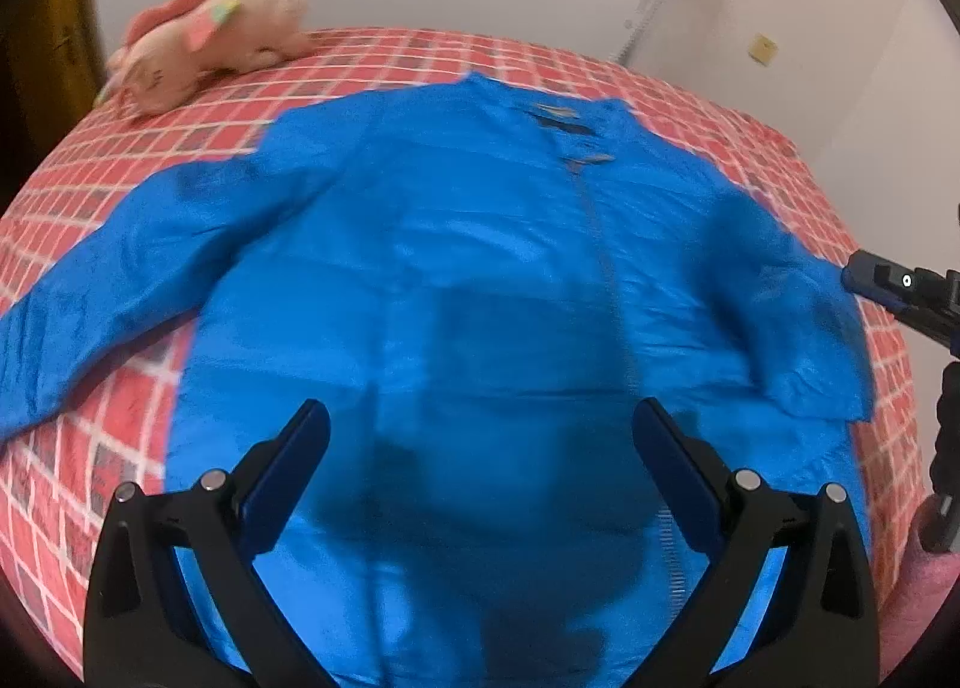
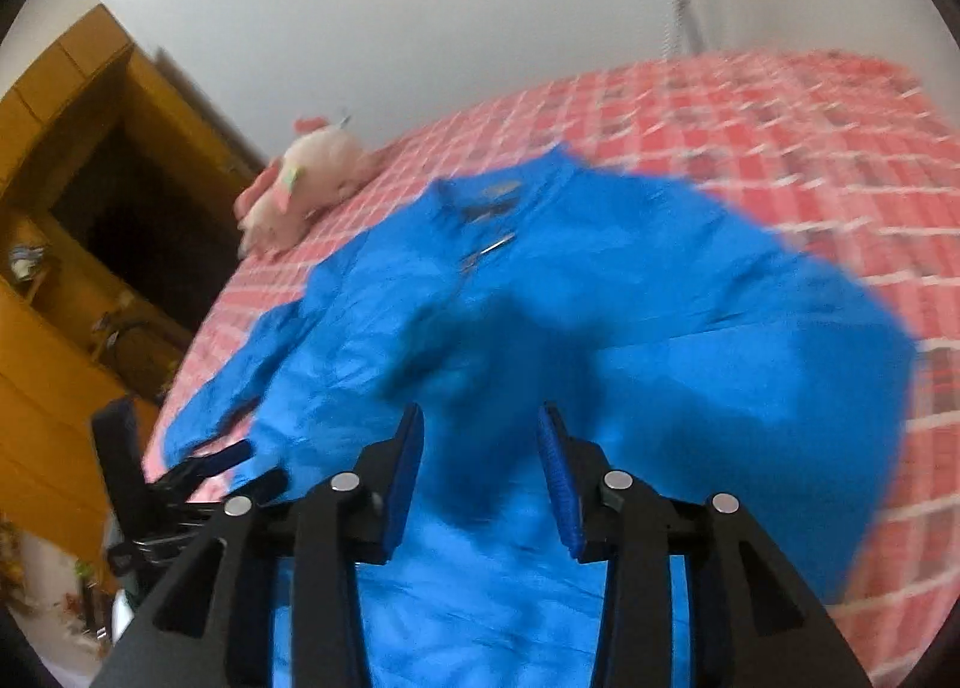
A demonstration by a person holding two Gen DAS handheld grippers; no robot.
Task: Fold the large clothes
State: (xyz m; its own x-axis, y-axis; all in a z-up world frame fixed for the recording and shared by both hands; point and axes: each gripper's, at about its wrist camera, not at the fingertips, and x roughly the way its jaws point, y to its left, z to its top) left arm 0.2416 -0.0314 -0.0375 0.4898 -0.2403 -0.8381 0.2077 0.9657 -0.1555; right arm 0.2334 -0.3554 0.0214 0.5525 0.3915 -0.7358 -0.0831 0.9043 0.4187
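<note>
Blue jacket lies flat below both empty, parted grippers: left gripper wide, right gripper narrower.

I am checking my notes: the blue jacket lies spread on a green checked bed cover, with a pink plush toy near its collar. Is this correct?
Not quite: the bed cover is red checked, not green, as the left wrist view shows. The blue jacket does lie spread on it, with the pink plush toy near its collar.
</note>
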